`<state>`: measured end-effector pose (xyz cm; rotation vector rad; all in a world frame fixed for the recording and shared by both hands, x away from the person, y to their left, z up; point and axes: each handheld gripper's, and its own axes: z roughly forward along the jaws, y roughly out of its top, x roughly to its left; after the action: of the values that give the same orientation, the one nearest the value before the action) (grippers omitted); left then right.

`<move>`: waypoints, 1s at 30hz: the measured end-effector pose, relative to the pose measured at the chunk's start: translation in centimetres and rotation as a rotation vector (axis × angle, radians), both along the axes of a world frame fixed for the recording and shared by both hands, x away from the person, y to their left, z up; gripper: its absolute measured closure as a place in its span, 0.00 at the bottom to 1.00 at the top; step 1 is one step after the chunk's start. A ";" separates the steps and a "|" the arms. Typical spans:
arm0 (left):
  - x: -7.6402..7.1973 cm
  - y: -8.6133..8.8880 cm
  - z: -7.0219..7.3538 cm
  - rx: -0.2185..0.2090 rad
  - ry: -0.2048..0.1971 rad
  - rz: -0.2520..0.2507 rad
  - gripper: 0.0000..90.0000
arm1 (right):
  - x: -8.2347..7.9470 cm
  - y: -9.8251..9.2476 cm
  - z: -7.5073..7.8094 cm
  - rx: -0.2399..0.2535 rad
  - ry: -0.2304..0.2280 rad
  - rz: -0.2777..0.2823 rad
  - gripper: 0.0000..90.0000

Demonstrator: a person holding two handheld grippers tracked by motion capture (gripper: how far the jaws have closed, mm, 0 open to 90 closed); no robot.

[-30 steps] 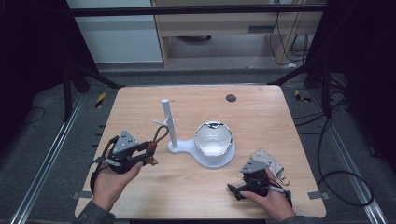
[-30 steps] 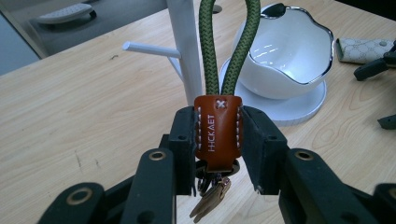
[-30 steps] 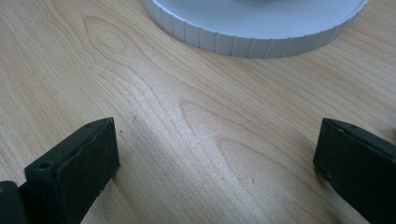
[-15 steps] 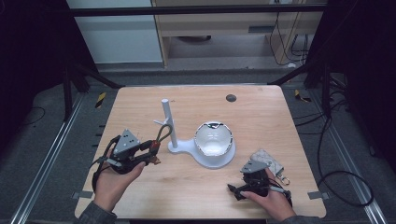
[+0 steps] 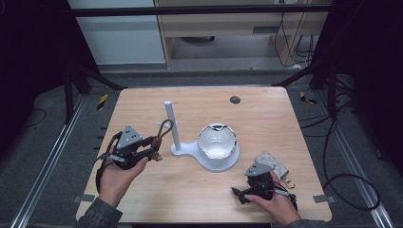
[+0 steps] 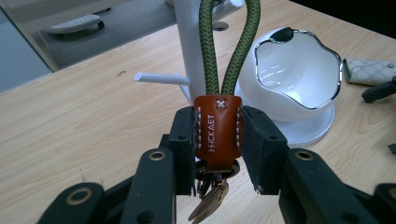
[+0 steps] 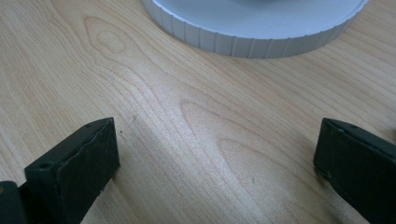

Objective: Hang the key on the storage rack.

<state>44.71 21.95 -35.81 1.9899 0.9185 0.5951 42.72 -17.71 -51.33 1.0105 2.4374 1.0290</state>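
Note:
My left gripper [image 5: 153,148] [image 6: 217,140] is shut on the brown leather tab [image 6: 217,133] of a key fob. Its green cord loop [image 6: 229,42] [image 5: 164,127] rises toward the white post [image 5: 170,124] of a stand, and keys [image 6: 210,200] hang below the tab. The stand's round base [image 5: 216,164] carries a white bowl [image 5: 216,141] [image 6: 299,79]. A thin white peg [image 6: 161,78] sticks out of the post. My right gripper [image 5: 241,194] [image 7: 215,163] rests low over the bare wood near the front right, jaws wide apart with nothing between them, the base's ribbed rim [image 7: 261,44] just ahead.
A patterned pouch with a clasp [image 5: 272,164] [image 6: 369,71] lies beside my right hand. A dark round grommet [image 5: 235,99] sits near the table's far edge. The wooden table [image 5: 266,118] is bordered by metal rails and cables on the floor.
My left gripper with the fob has edged slightly toward the post. The right hand has stayed put.

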 end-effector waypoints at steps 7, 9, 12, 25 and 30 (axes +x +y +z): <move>0.7 -0.1 -0.6 0.003 0.015 0.012 0.73 | 0.0 0.0 0.0 0.000 0.000 0.000 0.00; 0.9 -0.2 -0.7 0.005 0.019 0.012 0.73 | 0.0 0.0 0.0 0.000 0.000 0.000 0.00; 1.3 -0.3 -1.0 0.006 0.031 0.016 0.73 | 0.0 0.0 0.0 0.000 0.000 0.000 0.00; 3.0 -1.6 -2.8 -0.001 0.054 0.034 0.73 | 0.0 0.0 0.0 0.000 0.000 0.000 0.00; 3.6 -1.9 -3.3 -0.010 0.058 0.044 0.73 | 0.0 0.0 0.0 0.000 0.000 0.000 0.00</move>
<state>48.26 20.04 -39.15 1.9914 1.0014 0.5586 42.72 -17.71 -51.32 1.0106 2.4376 1.0291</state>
